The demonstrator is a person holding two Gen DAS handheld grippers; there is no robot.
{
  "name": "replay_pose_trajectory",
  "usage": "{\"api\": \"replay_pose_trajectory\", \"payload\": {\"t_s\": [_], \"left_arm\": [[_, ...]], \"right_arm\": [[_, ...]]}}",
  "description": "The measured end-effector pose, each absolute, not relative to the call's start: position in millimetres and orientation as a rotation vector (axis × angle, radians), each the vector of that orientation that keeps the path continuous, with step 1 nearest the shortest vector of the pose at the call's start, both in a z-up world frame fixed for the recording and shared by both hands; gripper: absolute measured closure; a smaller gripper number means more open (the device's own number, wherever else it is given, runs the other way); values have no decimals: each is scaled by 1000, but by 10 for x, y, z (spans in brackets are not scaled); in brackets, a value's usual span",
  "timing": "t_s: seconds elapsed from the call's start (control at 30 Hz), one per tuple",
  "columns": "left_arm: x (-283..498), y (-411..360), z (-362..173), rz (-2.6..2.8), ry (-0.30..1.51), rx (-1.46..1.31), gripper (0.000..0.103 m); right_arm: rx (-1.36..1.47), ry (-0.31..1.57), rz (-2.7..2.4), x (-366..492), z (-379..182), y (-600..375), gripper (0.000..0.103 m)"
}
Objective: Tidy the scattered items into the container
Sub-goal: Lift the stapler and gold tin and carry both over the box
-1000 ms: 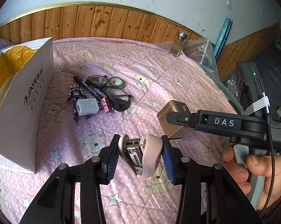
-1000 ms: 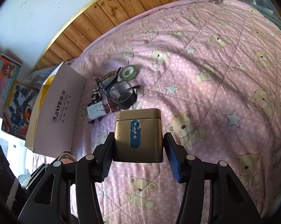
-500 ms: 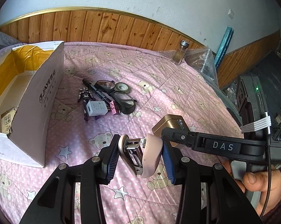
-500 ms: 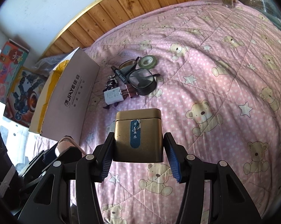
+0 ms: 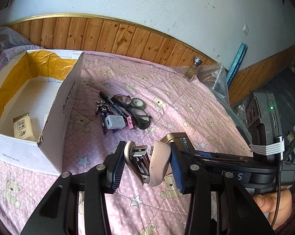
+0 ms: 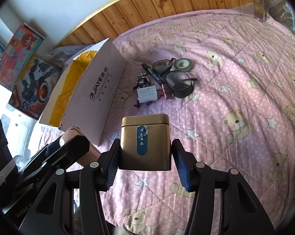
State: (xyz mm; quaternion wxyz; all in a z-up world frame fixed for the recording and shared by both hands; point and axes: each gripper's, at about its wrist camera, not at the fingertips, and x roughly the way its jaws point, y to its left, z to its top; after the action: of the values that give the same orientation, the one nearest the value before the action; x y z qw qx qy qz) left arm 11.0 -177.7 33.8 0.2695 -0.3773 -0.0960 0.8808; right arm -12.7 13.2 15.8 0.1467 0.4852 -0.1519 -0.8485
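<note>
Both claws have neared the box point(image 5: 67, 105); left claw point(image 5: 146, 165) clamps what looks like a stapler point(image 5: 147, 164), right claw point(image 6: 145, 163) a tin point(image 6: 145, 139).

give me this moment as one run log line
left gripper: shut on pink stapler | right gripper: shut on gold tin | cardboard box: open

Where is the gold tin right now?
The gold tin is held off the quilt by the right gripper, just right of the cardboard box.
</note>
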Motion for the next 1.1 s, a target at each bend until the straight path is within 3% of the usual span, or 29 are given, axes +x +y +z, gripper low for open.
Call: {"api": "replay_pose_trajectory", "payload": {"t_s": [1.1], "left_arm": [[234,-2701,764,2462,-465,-883,58]], "right_arm": [[1293,-236,-2331,-147,700,-805,48]]}}
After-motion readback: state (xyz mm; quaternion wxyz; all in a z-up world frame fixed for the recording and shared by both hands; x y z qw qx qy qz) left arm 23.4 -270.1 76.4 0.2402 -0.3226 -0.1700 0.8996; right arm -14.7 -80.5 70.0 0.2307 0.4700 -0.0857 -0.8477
